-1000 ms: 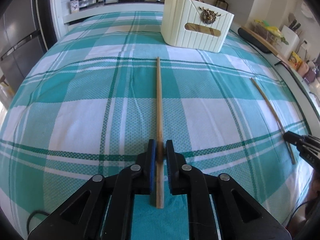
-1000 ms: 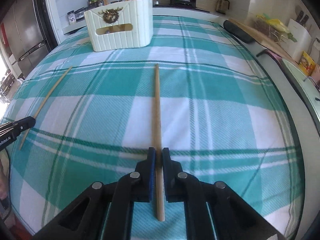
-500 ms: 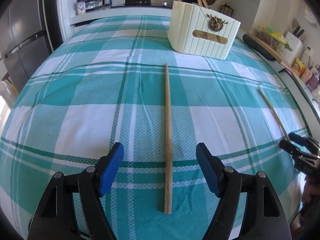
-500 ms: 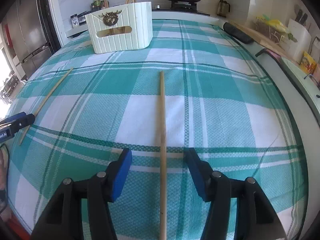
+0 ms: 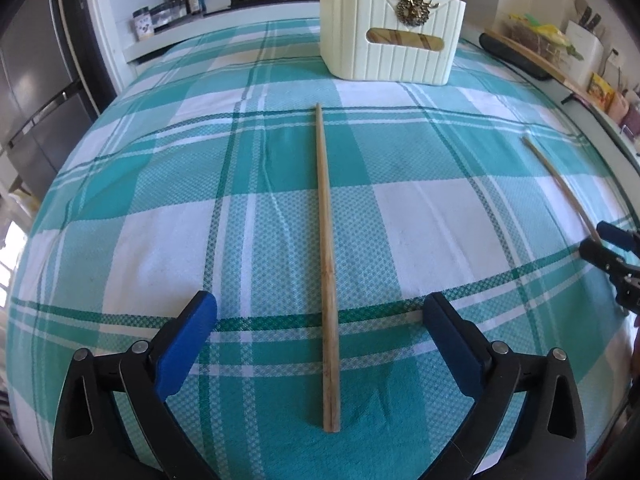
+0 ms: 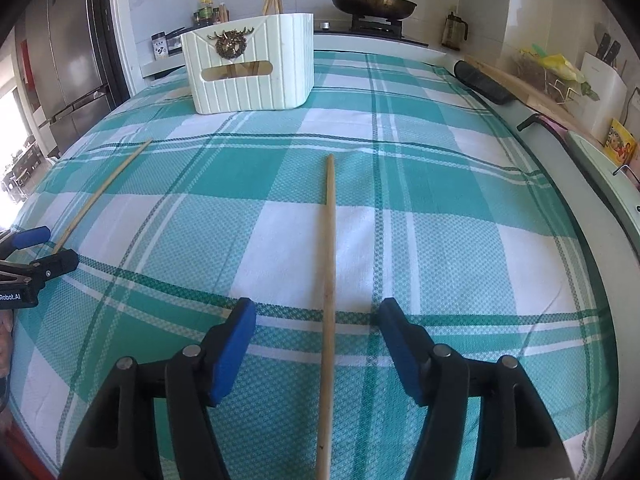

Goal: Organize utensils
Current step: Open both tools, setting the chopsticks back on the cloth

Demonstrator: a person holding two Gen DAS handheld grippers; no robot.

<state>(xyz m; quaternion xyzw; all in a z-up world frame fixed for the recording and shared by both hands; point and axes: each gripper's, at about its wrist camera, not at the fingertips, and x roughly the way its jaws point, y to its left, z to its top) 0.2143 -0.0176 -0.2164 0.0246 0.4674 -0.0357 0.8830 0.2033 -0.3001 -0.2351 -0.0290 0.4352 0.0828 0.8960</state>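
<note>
Both tongs spread wide over chopsticks on the checked worktop.

My left tongs (image 5: 320, 320) gape fully, gripping nothing; a wooden chopstick (image 5: 326, 264) lies flat on the teal plaid tablecloth (image 5: 160, 200) between the blue pads, touching neither. My right tongs (image 6: 316, 328) are equally wide and empty, a second chopstick (image 6: 329, 280) lying lengthwise between them. Both sticks point toward the cream ribbed utensil holder (image 6: 252, 76) standing at the far end, more chopsticks (image 6: 272, 2) upright inside it.

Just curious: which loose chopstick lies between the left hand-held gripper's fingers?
The darker, square-ended chopstick lies between the left hand-held gripper; the paler chopstick lies under the right one.
</note>
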